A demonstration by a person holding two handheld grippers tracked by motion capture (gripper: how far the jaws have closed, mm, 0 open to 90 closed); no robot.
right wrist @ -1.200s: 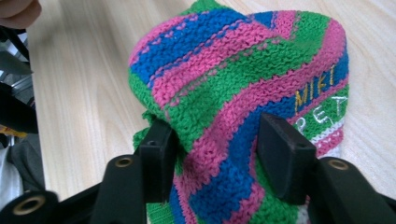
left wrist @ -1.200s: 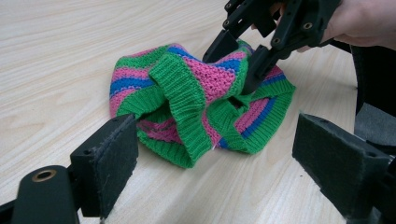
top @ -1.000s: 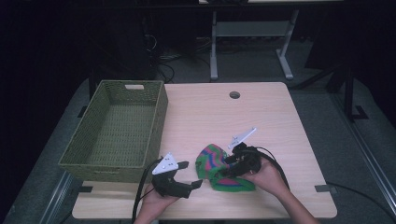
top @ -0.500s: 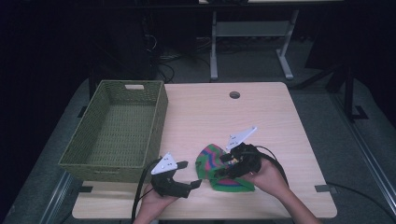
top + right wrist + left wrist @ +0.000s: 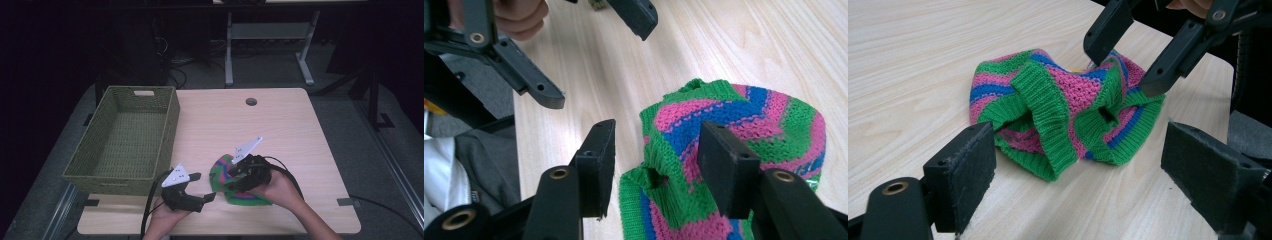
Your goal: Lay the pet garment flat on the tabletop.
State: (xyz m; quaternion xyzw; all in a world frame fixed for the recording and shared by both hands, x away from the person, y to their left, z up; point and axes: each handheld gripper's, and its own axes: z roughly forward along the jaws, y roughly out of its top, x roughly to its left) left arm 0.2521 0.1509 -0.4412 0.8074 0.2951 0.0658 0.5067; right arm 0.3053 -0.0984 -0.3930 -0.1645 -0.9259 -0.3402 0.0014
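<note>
We see a knitted cloth [image 5: 1063, 107] of coarse, ribbed yarn in green, pink and blue stripes, soft and matt. The desk [image 5: 280, 125] looks like pale wood laminate, smooth with a fine grain. The basket [image 5: 125, 140] is woven of olive fibre, rough and dull. The left tool [image 5: 199, 186] and the right tool [image 5: 234, 171] are matt black plastic, their pads [image 5: 965, 172] faced with grainy rubber and brass-coloured rivets.

No legible text or labels anywhere
</note>
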